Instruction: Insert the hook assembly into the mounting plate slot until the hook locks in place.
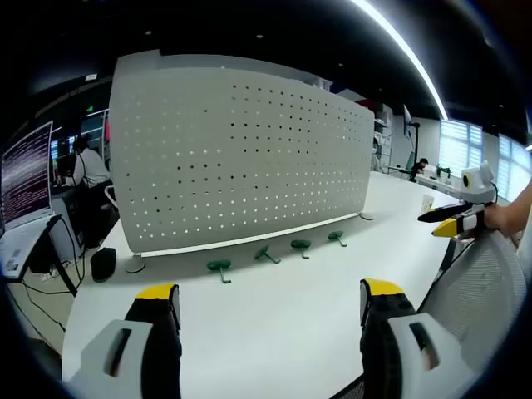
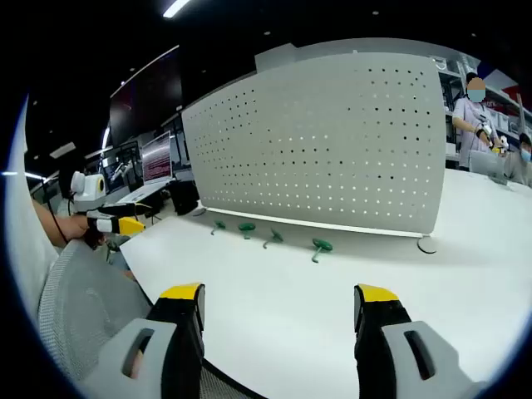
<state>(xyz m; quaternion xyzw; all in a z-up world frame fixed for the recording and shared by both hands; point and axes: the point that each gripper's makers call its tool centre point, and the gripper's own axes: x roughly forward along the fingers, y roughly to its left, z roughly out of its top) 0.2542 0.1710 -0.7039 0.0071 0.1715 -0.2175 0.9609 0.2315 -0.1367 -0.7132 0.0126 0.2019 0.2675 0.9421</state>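
A white perforated panel (image 1: 241, 158) (image 2: 332, 141) stands upright on a white table (image 1: 274, 324) (image 2: 283, 307). Several green hooks lie in a row along its foot, from one hook (image 1: 219, 268) to another (image 1: 337, 238), and from one hook (image 2: 320, 246) to another (image 2: 219, 224) in the right gripper view. My left gripper (image 1: 270, 303) is open near the table's front edge, nothing between its yellow-tipped jaws. My right gripper (image 2: 278, 307) is open too and holds nothing. The right gripper (image 1: 453, 221) shows at the right of the left gripper view. The left gripper (image 2: 116, 224) shows at the left of the right gripper view.
A mesh chair back (image 1: 482, 291) (image 2: 79, 307) sits near the table's front edge. Monitors (image 1: 25, 174) and a seated person (image 1: 87, 166) are off to one side, a black round object (image 1: 103, 263) sits at the table corner, and another person (image 2: 475, 116) stands beyond the panel.
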